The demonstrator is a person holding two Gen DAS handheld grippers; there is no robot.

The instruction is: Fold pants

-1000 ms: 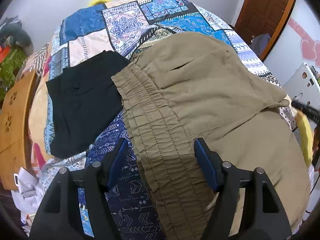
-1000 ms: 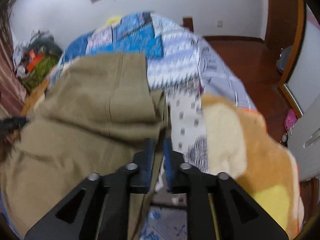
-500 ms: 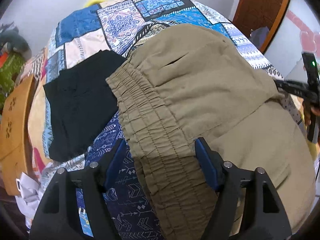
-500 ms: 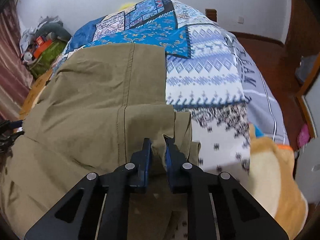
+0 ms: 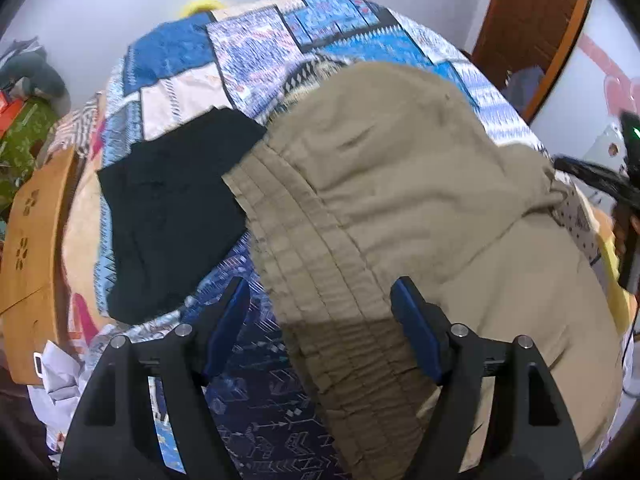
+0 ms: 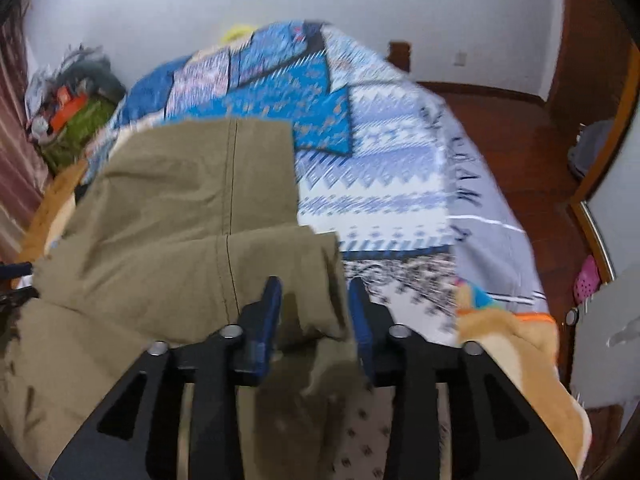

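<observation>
Now we hover our left gripper over the waistband of the pants, fingers spread wide. Our right gripper angles down at the folded leg hem, jaws released. Pants lie across the quilt, beside black shorts.

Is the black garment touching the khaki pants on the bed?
Touching. In the left wrist view the khaki pants overlap the black garment along the waistband edge, with no bedcover visible between them there.
</observation>
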